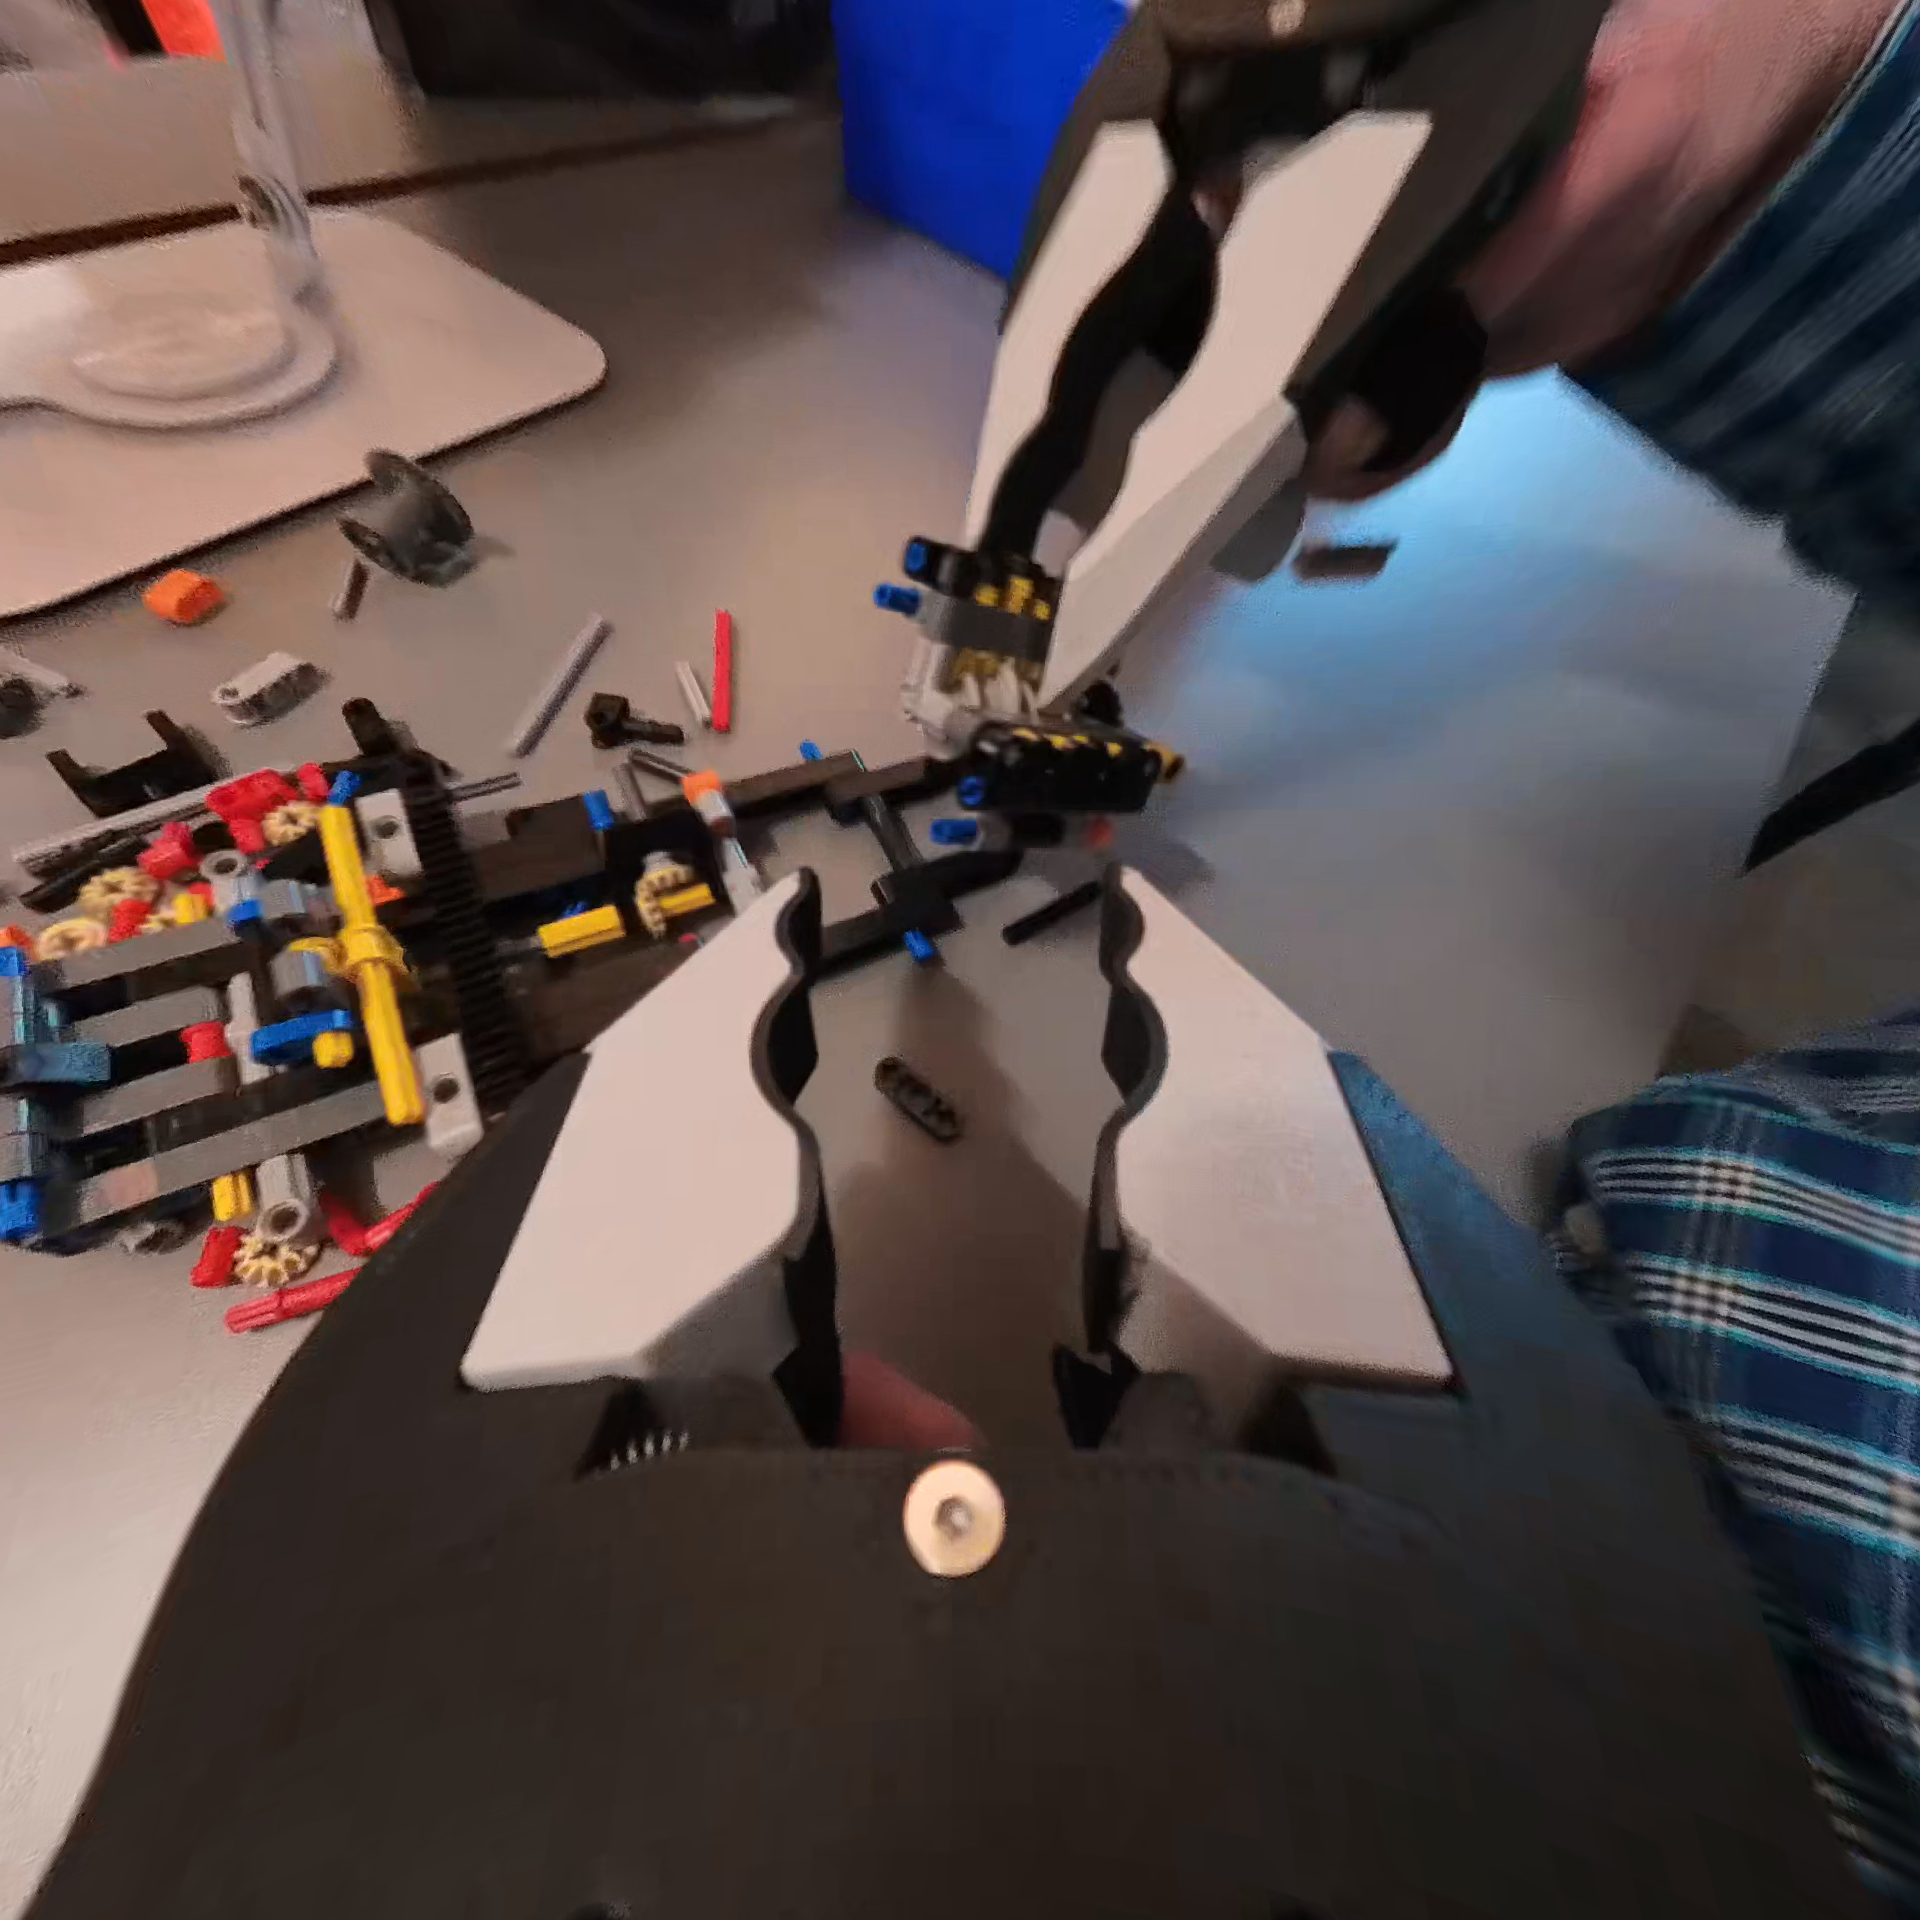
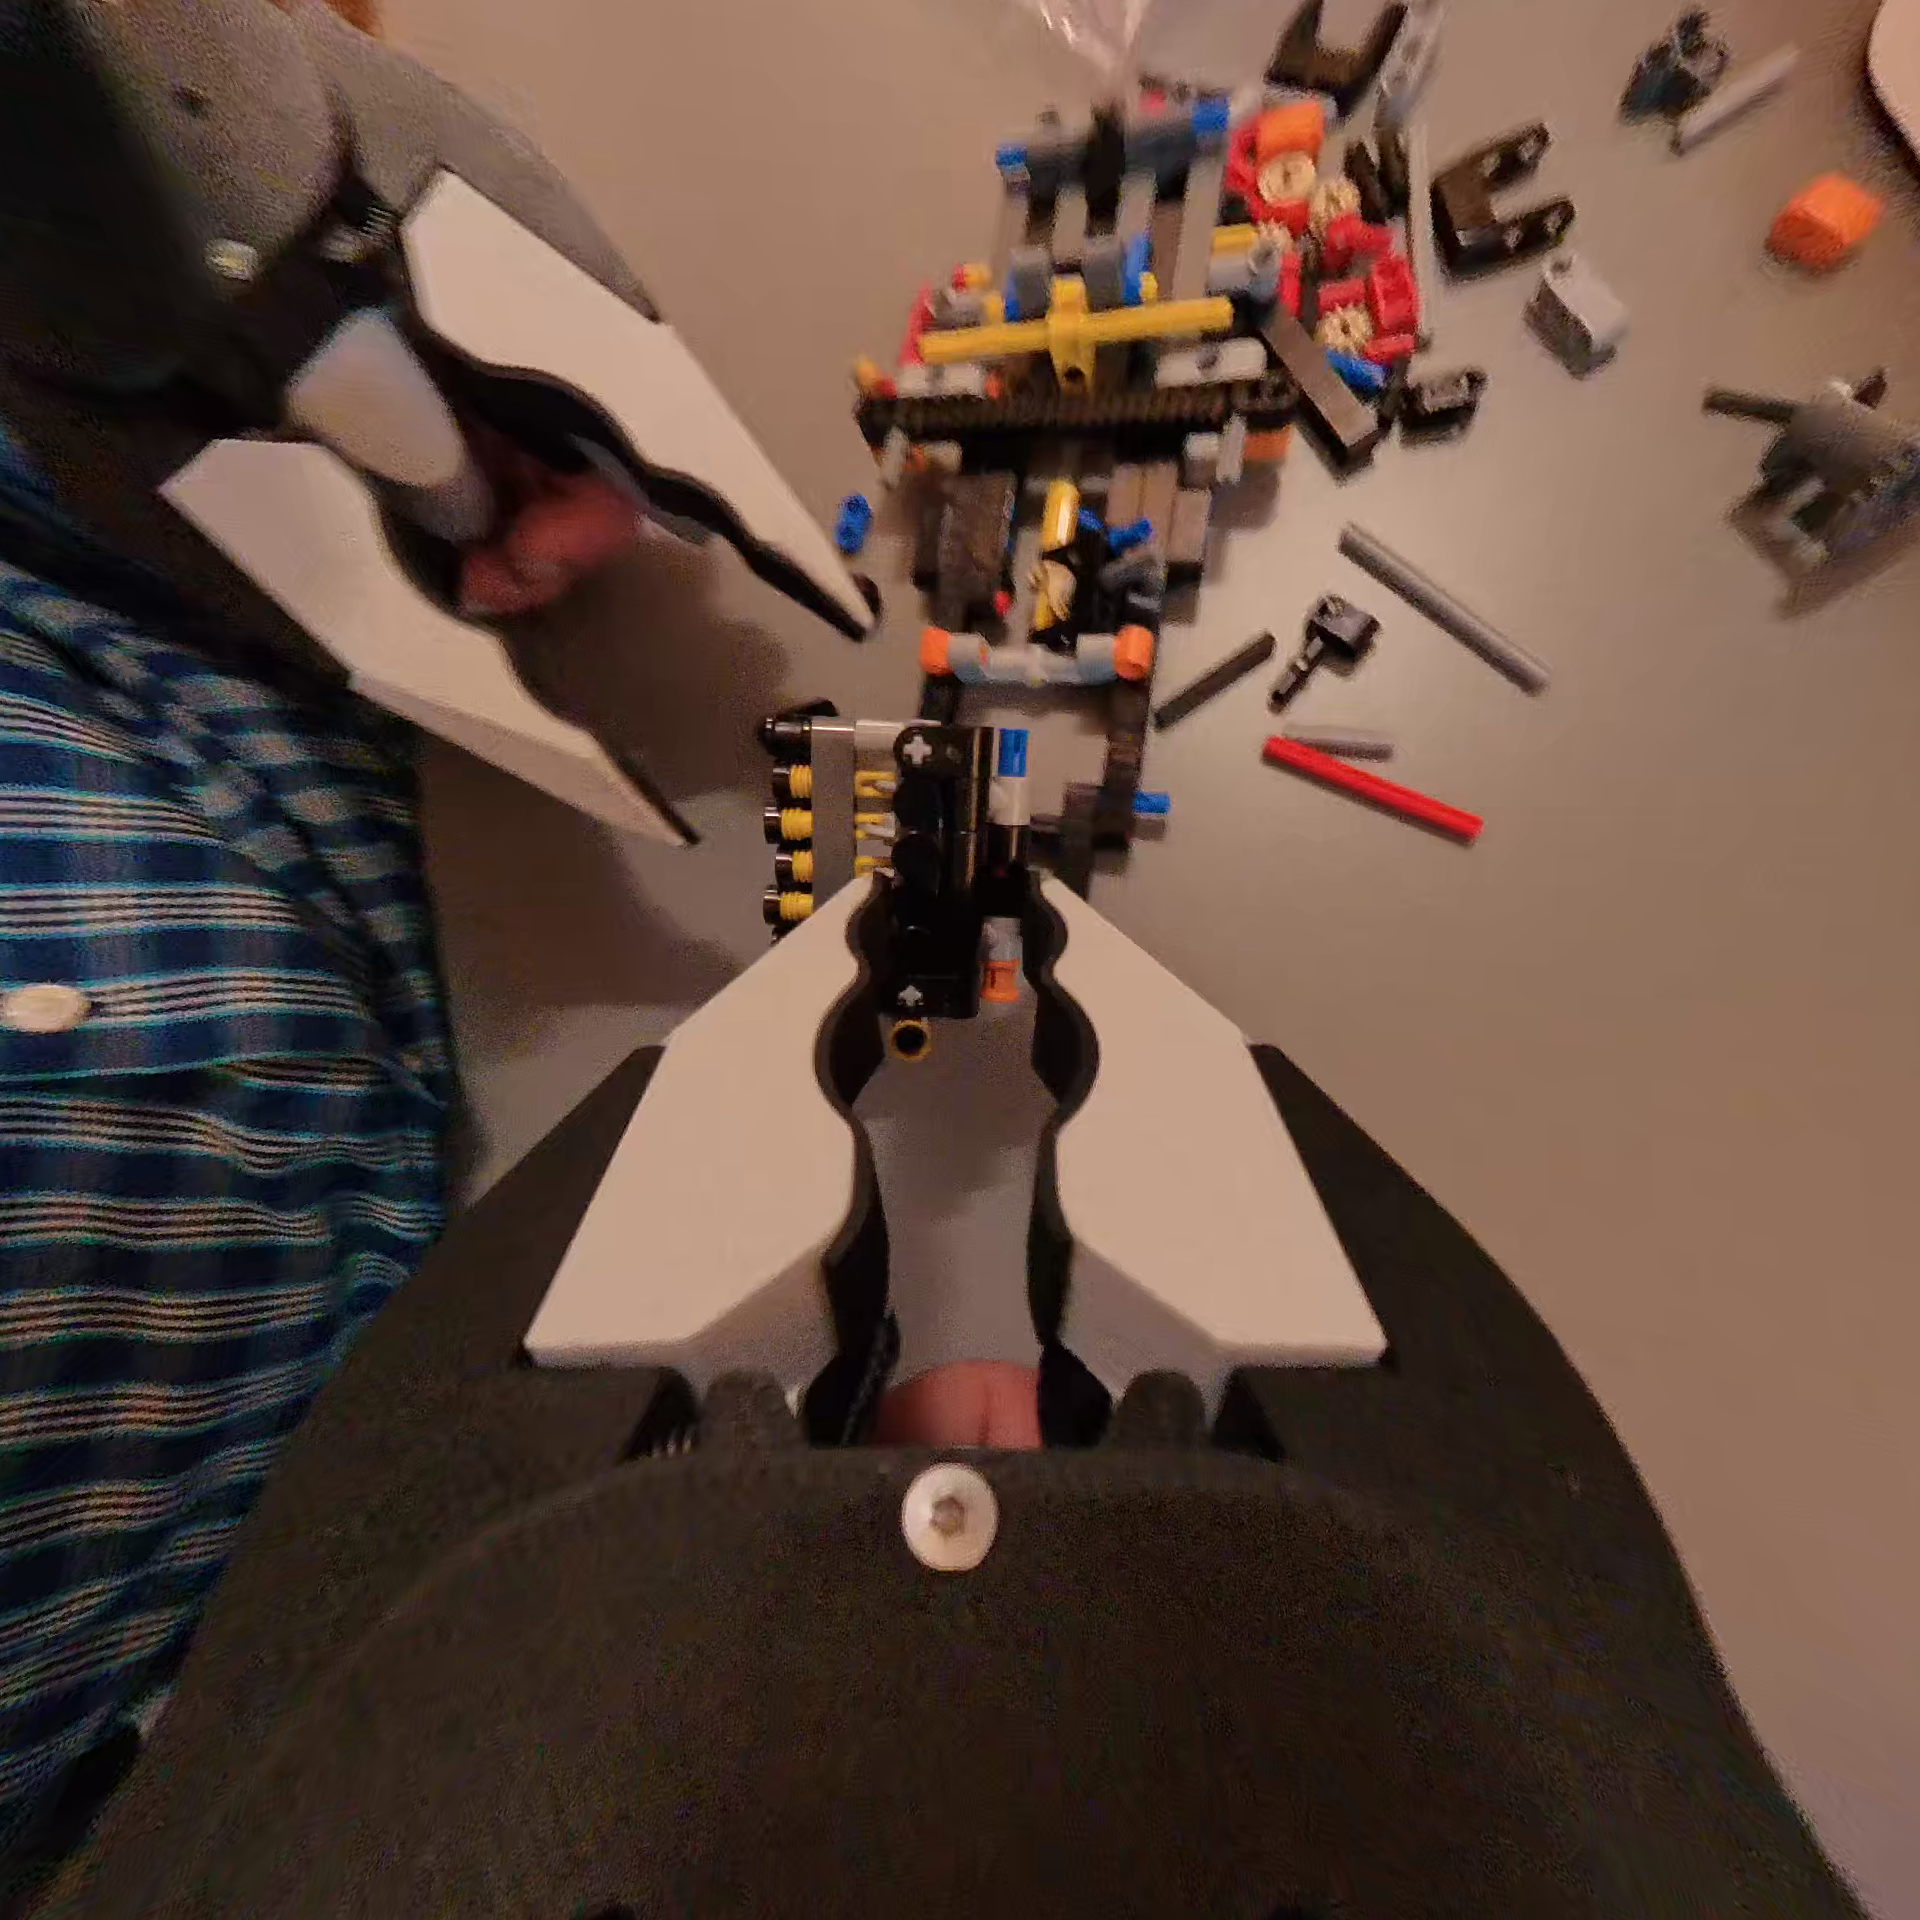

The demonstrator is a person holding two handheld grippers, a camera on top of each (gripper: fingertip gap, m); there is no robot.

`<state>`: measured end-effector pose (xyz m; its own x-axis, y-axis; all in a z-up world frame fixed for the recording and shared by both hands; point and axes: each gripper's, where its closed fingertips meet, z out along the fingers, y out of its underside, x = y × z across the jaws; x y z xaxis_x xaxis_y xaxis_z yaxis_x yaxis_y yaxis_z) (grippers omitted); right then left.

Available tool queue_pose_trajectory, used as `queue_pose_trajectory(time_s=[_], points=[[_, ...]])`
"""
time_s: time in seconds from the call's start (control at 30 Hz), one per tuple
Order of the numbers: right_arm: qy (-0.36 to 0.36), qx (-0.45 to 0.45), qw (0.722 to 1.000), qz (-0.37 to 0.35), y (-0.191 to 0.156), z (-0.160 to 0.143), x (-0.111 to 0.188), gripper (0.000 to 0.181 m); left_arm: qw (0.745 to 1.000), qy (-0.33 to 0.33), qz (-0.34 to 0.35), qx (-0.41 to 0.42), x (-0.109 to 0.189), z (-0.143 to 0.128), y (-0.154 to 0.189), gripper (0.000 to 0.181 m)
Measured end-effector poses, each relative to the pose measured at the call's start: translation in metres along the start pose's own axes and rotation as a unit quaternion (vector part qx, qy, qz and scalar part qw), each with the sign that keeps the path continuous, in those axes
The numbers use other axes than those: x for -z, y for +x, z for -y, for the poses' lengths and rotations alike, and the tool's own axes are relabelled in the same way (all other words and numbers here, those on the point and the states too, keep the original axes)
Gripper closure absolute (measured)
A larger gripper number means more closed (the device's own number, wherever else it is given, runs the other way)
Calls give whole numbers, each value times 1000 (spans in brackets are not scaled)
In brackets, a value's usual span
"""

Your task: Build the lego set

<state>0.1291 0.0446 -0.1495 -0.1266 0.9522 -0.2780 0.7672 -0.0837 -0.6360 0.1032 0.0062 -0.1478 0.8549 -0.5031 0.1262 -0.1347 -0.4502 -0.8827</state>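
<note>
Each claw (image 1: 961, 904) (image 2: 951, 894) has a textured black body, two pale grey wedge-shaped fingers (image 1: 665, 1122) with wavy black inner pads, and one silver hex screw (image 2: 948, 1515) at its centre. The person wears a blue plaid sleeve (image 1: 1787, 1299) with white stripes and a pale button (image 2: 42, 1006).

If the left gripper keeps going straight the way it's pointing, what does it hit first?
Probably the small black beam lying on the table between the open left gripper fingers, though depth is unclear.

Likely a home or hobby room, though little shows it: a plain grey counter (image 1: 727, 416) strewn with toy bricks (image 2: 1143, 343), with a pale placemat (image 1: 312, 416) carrying a clear glass (image 1: 275, 208) far left of the left tongs (image 1: 961, 904).
</note>
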Motion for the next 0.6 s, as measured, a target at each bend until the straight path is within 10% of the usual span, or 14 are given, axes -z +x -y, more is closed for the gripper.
queue_pose_trajectory(time_s=[0.6], points=[[-105, 11, 992, -71, 15, 8, -23, 159, 988, -118, 77, -59, -22, -30, -14, 105]])
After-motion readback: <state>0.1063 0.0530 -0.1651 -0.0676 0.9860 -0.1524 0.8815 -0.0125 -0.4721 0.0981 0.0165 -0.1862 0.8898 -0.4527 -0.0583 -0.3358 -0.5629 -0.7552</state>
